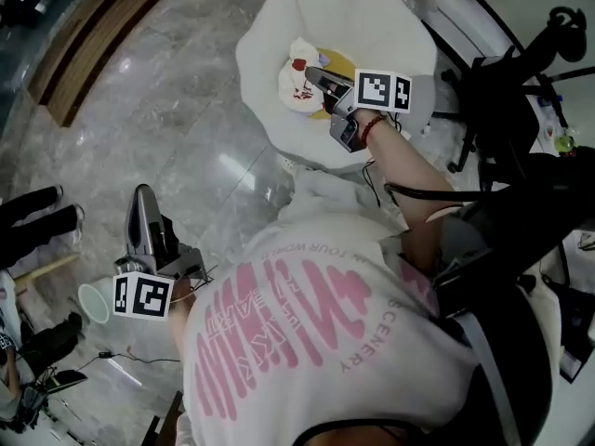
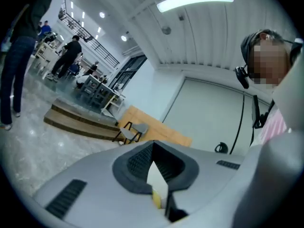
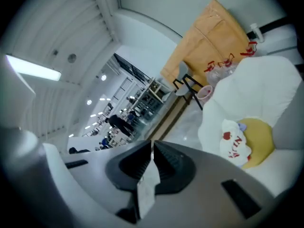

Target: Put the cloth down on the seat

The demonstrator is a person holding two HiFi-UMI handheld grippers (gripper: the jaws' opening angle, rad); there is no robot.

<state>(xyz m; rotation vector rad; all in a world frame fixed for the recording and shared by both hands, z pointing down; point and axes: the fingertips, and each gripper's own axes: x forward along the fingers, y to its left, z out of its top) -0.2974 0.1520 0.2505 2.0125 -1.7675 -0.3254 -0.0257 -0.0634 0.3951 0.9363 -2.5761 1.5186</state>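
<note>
Right gripper, jaws closed on nothing, hangs upper centre just by the cloth — already lying on the white seat, over a yellow cushion. It looks light and limp; pinch a raised fold. Left gripper, lower left, is closed too — only its own view shows that.

Left hand-held gripper, jaws together, points toward a grey chair.
</note>
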